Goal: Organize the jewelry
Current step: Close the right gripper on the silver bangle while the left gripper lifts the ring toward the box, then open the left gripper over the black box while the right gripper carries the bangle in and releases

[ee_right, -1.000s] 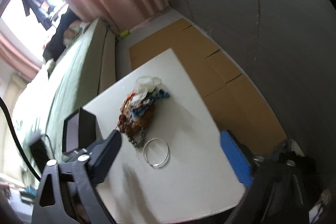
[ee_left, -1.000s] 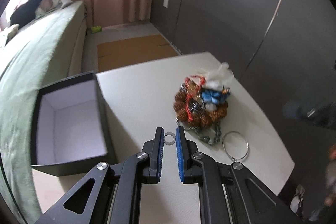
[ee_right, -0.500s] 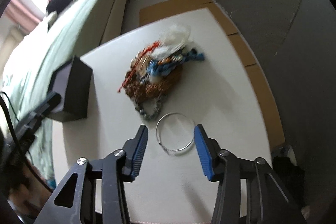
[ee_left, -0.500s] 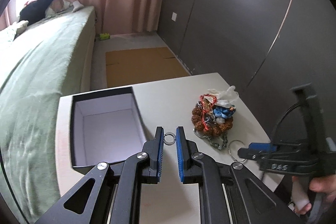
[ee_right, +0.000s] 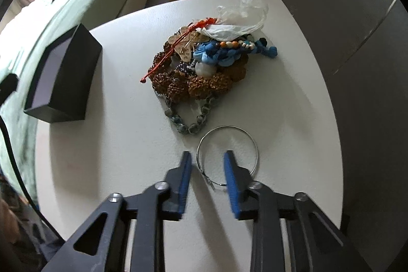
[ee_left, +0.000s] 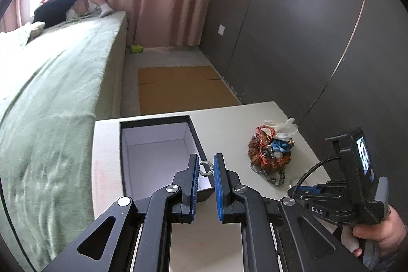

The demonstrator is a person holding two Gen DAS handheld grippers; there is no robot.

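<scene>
My left gripper [ee_left: 206,157] is shut on a small silver ring [ee_left: 206,168], held in the air over the near right corner of an open black box [ee_left: 153,119] with a white inside. A heap of jewelry [ee_right: 204,73] lies mid-table: brown seed beads, blue cord, a red string, a grey stone chain. In front of it lies a thin silver bangle [ee_right: 251,142]. My right gripper [ee_right: 207,157] points down at the table with its jaws closing. The bangle's left rim lies between the pads, which do not touch it.
The white table [ee_right: 293,93] has the black box [ee_right: 74,68] at its left side and a crumpled clear plastic bag [ee_right: 237,22] on the heap's far end. A green bed [ee_left: 56,98] runs along the left. A hand [ee_left: 380,228] holds the right gripper's handle.
My left gripper has carried the ring left, from beside the heap to over the box's corner. My right gripper has come down over the bangle and its jaws have narrowed around the rim.
</scene>
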